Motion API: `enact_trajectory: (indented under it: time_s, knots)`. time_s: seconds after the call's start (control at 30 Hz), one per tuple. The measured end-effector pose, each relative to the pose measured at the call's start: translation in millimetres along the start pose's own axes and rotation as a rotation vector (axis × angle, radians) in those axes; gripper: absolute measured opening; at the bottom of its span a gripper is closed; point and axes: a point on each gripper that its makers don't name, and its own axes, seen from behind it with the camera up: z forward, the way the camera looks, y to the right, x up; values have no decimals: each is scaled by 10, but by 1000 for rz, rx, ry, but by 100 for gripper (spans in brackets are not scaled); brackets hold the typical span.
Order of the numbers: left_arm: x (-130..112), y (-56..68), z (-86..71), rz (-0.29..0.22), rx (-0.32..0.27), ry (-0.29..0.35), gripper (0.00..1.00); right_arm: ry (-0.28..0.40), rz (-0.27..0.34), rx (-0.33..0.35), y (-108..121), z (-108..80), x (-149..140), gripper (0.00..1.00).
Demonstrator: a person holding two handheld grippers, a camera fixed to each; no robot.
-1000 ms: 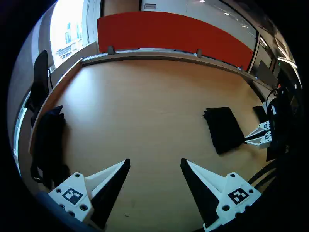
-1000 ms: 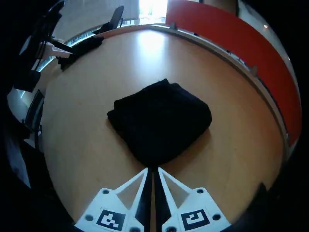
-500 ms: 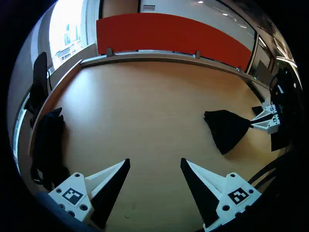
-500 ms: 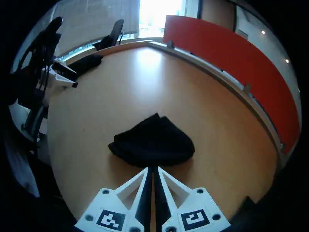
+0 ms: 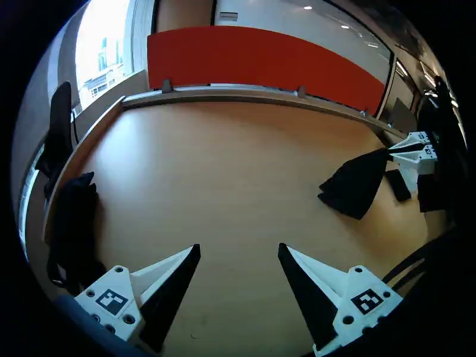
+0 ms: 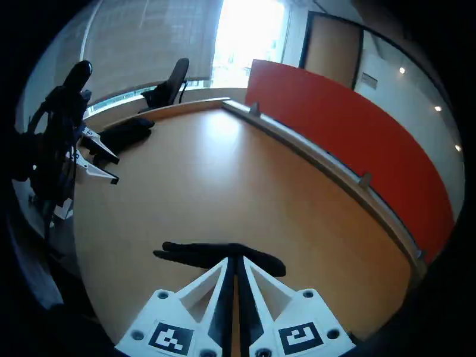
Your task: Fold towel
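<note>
A: What is changed?

B: The black towel is lifted. A second ago it was lying flat on the counter. Now it is hung up by one edge, and its low end seems to be left on the wood.

A: Is the folding done?

B: Probably not. The towel looks picked up to be laid out again.

A: And the claws?

B: The right claw is pinched tight on the towel's edge. The left claw is held wide open, well apart from the towel. Nothing is held or touched by it.
</note>
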Motion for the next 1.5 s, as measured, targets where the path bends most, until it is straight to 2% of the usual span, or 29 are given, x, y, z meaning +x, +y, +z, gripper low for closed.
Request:
enact_trajectory:
  time_s: [0.27, 0.67, 1.17, 1.5]
  knots:
    - [66, 49, -13, 8, -7, 12, 97, 28, -26, -52, 253, -170, 196, 5]
    - [93, 125, 0, 17, -18, 14, 97, 21, 4, -90, 610, -350, 88, 5]
    - [99, 143, 3, 27, -12, 4, 97, -38, 46, -162, 1310, -700, -342, 5]
    - [101, 205, 26, 35, -10, -5, 97, -73, 82, -205, 1706, -913, -650, 5]
